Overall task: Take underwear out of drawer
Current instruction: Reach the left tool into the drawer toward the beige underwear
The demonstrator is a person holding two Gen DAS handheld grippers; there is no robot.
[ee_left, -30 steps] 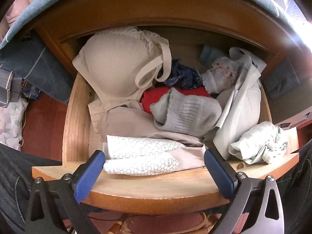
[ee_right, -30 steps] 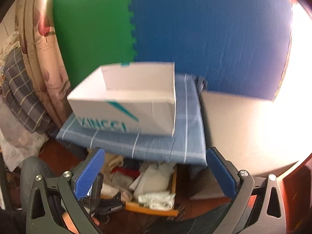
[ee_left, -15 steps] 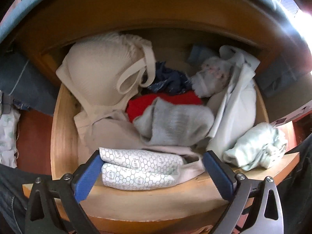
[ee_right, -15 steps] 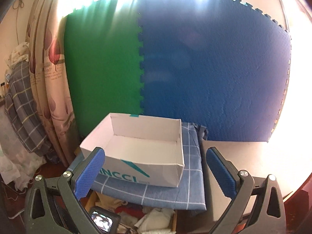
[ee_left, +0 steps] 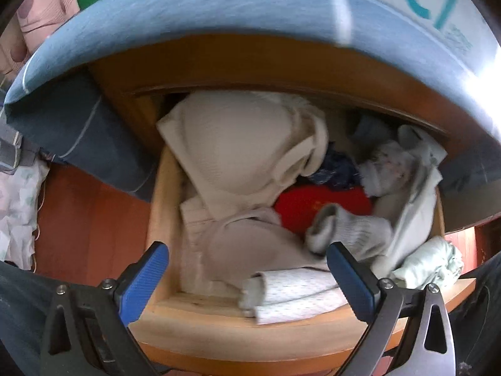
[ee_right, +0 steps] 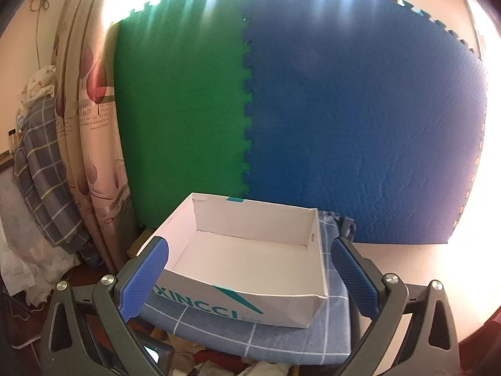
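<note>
**Left gripper poised over open drawer as right gripper faces empty box**

From my remote seat, I see the left gripper (ee_left: 247, 269) tilted down over the pulled-out wooden drawer (ee_left: 162, 206), its 2 blue-padded fingers (ee_left: 145, 277) spread wide and holding nothing. The view is slightly blurred. Between the fingers lies a beige bra (ee_left: 250, 250), and just in front of it, against the drawer's front wall, a white patterned folded garment (ee_left: 294, 294). A second, cream-coloured bra (ee_left: 238, 144) is heaped at the back left of the drawer. A red garment (ee_left: 313, 200) sits mid-drawer with a grey sock (ee_left: 350, 235) lying across its near edge; a dark blue patterned piece (ee_left: 335, 169) is behind it, and a pale green bundle (ee_left: 429, 263) rests at the front right corner.

My right gripper (ee_right: 249, 279) is held higher and level, its 2 fingers (ee_right: 145, 277) likewise parted and empty. It looks across at an open white cardboard box (ee_right: 238, 300), which stands on a blue checked cloth (ee_right: 250, 335) draped over the cabinet top. Behind stand a green foam mat (ee_right: 181, 109) and a blue foam mat (ee_right: 360, 125).
</note>
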